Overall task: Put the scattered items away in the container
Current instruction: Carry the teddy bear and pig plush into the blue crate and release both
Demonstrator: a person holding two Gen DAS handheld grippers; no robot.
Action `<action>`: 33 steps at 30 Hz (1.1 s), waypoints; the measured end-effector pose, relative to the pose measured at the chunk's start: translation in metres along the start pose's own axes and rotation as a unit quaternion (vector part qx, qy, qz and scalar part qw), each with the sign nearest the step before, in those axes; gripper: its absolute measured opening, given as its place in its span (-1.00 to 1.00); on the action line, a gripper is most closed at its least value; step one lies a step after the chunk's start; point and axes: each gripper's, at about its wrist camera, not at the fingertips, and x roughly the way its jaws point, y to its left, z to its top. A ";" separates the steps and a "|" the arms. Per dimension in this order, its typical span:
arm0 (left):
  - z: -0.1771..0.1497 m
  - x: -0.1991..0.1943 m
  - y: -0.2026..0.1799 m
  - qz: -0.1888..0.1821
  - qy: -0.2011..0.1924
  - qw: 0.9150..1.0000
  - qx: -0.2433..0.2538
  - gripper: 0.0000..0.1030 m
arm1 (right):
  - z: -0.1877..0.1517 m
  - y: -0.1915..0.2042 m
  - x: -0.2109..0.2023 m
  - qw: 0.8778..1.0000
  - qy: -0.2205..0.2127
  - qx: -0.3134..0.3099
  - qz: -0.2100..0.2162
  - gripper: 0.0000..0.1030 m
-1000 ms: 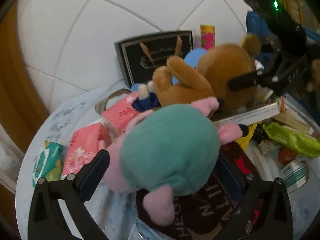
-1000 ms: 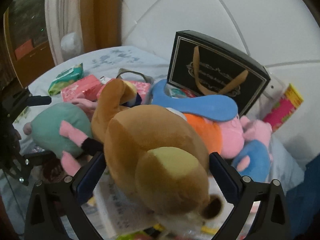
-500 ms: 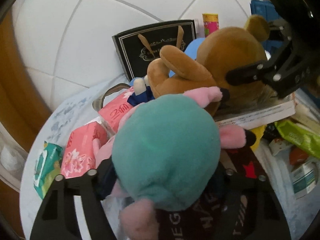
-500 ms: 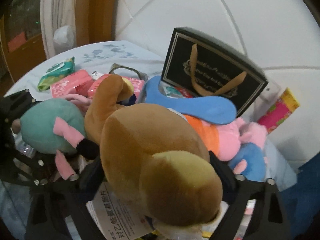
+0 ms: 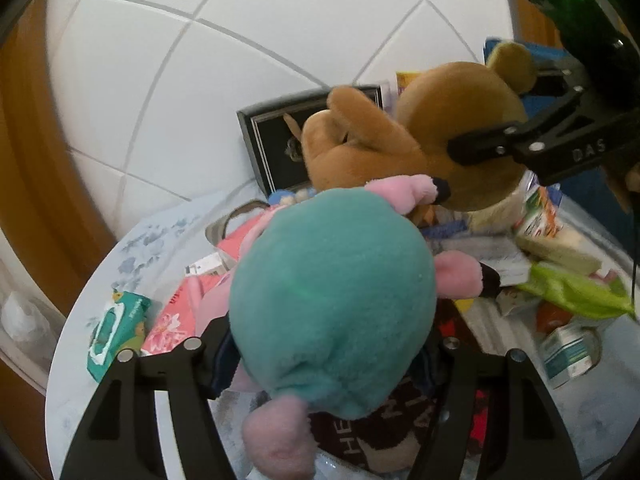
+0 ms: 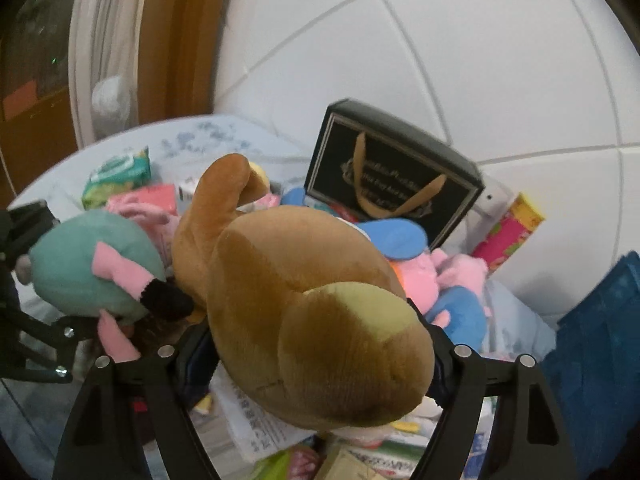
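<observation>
Backdrop: a white quilted panel wall point(image 6: 460, 60) behind, wood trim to the side, and a pale blue flowered cloth point(image 5: 132, 248) over the surface, littered all over.
Left gripper point(image 5: 326, 354): jaws closing, pads pressed into the sides of the teal-and-pink plush point(image 5: 332, 300), which fills the gap between them; it's pinched, and seems clear of the clutter under it.
Right gripper point(image 6: 316, 354): jaws closing too, squeezing the brown plush bear point(image 6: 304, 312) at its wide body; one arm of the bear sticks up.
The pair: the two toys sit side by side, the teal one's pink limb nearly against the bear.
Black gift bag point(image 6: 396, 184): upright against the wall, gold ribbon handles, beyond both toys.
By the bag: a blue-and-pink plush point(image 6: 436, 280) lying just in front of it, a bright patterned box point(image 6: 508, 232) beside it.
Loose bits: green wipes pack point(image 5: 116, 328), pink tissue packs point(image 5: 168, 328), a lime-green packet point(image 5: 572, 288) and paper leaflets.
Far edge: a blue crate point(image 6: 600, 340).
</observation>
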 end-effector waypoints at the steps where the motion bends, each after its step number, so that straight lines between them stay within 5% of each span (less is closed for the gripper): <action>1: 0.003 -0.009 -0.001 -0.001 -0.009 1.000 0.003 0.31 | 0.001 -0.001 -0.009 1.000 -0.007 0.007 -0.002 0.58; 10: 0.040 -0.075 -0.018 -0.034 -0.074 0.996 0.041 0.31 | -0.003 -0.016 -0.120 0.993 -0.067 0.089 -0.048 0.58; 17: 0.096 -0.119 -0.060 -0.095 -0.146 0.982 0.079 0.32 | -0.012 -0.035 -0.216 0.977 -0.103 0.130 -0.130 0.58; 27: 0.201 -0.152 -0.198 -0.193 -0.224 0.947 0.125 0.40 | -0.062 -0.120 -0.359 0.929 -0.142 0.207 -0.271 0.60; 33: 0.275 -0.139 -0.315 -0.243 -0.221 0.935 0.132 0.62 | -0.102 -0.213 -0.409 0.896 -0.125 0.260 -0.338 0.68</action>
